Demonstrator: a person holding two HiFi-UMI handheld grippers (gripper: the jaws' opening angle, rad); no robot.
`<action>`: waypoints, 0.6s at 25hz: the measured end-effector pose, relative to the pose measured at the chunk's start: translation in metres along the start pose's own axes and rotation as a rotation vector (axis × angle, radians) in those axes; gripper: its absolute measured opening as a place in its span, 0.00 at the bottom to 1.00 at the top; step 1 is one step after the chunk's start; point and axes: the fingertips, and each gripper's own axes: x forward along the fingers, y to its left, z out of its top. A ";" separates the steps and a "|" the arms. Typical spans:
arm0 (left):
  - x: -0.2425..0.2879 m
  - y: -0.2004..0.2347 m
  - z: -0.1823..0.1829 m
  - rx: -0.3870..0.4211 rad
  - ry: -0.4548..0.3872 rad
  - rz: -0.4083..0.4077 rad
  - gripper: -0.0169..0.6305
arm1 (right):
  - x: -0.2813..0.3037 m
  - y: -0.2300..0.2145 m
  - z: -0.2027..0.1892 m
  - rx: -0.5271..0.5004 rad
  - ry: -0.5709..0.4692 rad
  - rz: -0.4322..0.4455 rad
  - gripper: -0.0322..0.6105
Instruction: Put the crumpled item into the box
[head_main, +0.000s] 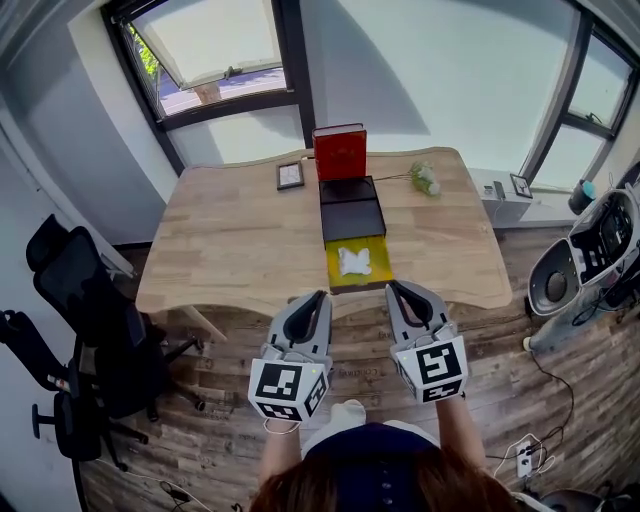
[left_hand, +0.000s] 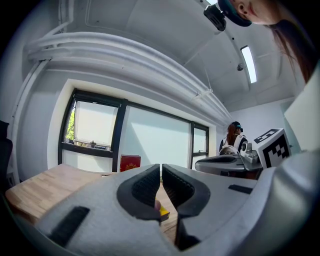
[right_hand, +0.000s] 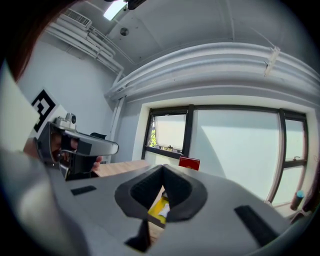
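The person's hair (head_main: 385, 485) sits lowest. Just ahead, the left gripper (head_main: 318, 297) and right gripper (head_main: 395, 290) hang over plank floor (head_main: 200, 420) off the table's (head_main: 230, 240) near edge, with both pairs of fingers (left_hand: 145, 187) clenched on nothing. One white crumpled item (head_main: 354, 261) lies on a yellow sheet (head_main: 336, 277) at that edge, just before one black box (head_main: 352, 215) with its red lid (head_main: 340, 152) upright. One picture frame (head_main: 290, 176) and one green object (head_main: 425, 178) lie toward the far edge.

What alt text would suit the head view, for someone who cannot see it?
Seen from above, a white crumpled item lies on a yellow tray at the near end of a black box on a wooden table. The left gripper and right gripper, both shut and empty, hover before the table's near edge.
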 end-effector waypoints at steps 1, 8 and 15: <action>0.000 -0.004 0.001 0.001 0.001 0.001 0.08 | -0.004 -0.001 0.001 -0.003 -0.001 0.000 0.09; -0.002 -0.027 0.004 0.008 0.004 0.016 0.08 | -0.030 -0.009 0.014 -0.050 -0.020 0.004 0.09; -0.008 -0.048 0.001 0.020 0.013 0.026 0.08 | -0.053 -0.013 0.014 -0.072 -0.025 0.009 0.09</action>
